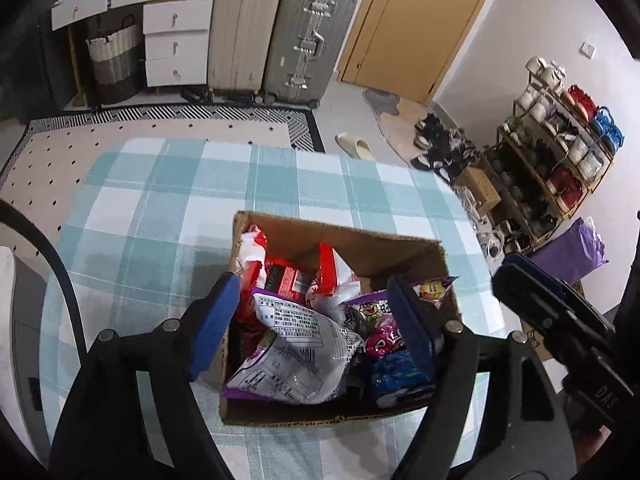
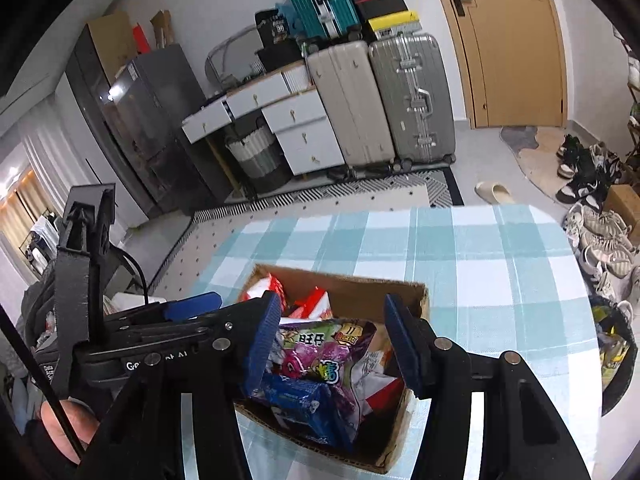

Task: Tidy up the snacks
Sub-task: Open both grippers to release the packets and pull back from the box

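Where the jaws overlap it, cardboard box (image 1: 344, 236) snacks (image 1: 296, 344) half-hidden.

both wrist views look steeply down, close, sharing the snack box (image 1: 340, 240).

A home — the entry end of a lived-in room. A wooden door (image 2: 516, 44) stands by a shoe rack (image 1: 548, 160), with loose shoes (image 2: 584, 168) and a slipper (image 2: 494, 193) on the tiled floor near a mat (image 2: 536, 152). Suitcases (image 2: 384, 104) lean against the wall beside white drawers (image 2: 296, 120) and a woven basket (image 1: 114, 60). A patterned rug (image 1: 80, 148) lies under a table (image 1: 168, 184) covered in a blue checked cloth — domestic clutter throughout.
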Tool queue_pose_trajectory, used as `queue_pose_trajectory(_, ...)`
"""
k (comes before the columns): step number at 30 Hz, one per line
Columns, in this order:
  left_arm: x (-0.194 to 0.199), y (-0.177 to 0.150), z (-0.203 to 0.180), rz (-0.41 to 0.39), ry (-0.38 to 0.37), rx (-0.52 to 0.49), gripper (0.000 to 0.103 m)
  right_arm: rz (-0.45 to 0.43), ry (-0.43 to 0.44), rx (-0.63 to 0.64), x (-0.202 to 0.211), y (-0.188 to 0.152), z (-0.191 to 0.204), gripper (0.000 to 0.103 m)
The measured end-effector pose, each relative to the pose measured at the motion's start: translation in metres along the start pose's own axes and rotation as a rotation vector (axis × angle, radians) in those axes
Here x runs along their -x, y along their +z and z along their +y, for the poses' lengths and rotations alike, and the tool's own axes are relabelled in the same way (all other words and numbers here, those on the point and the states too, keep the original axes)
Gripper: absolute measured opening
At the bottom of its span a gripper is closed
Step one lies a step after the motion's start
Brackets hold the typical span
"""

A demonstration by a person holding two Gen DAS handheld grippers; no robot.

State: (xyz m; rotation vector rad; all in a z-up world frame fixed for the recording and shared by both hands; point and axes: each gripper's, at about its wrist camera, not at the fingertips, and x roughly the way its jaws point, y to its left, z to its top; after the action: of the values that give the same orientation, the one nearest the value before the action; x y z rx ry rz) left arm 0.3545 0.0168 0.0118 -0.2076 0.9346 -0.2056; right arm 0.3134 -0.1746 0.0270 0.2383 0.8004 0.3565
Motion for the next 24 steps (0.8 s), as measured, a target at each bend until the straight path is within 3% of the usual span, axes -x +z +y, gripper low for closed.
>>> queue_pose_trajectory(10, 0.083, -0.019, -0.007, -0.141, 0.081, -0.053, 0.079, -0.112, 0.021, 0.037, 0.064, 0.001, 0.022, 0.056)
queue_pose_trajectory(12, 0.101, -0.027, -0.01, -0.162, 0.087, -0.063, 0.08, -0.131, 0.022, 0.043, 0.08, 0.0, 0.028, 0.063)
queue_pose_trajectory(16, 0.14, -0.047, -0.016, -0.222, 0.108, -0.086, 0.082, -0.166, 0.028, 0.053, 0.113, -0.007, 0.039, 0.067)
queue_pose_trajectory(19, 0.17, -0.066, -0.021, -0.268, 0.115, -0.098, 0.085, -0.192, 0.031, 0.059, 0.137, -0.016, 0.048, 0.078)
queue_pose_trajectory(21, 0.189, -0.08, -0.024, -0.297, 0.128, -0.105, 0.087, -0.23, 0.033, 0.056, 0.157, -0.026, 0.053, 0.094)
queue_pose_trajectory(24, 0.212, -0.103, -0.028, -0.365, 0.163, -0.114, 0.096, -0.288, 0.009, 0.085, 0.184, -0.042, 0.064, 0.101)
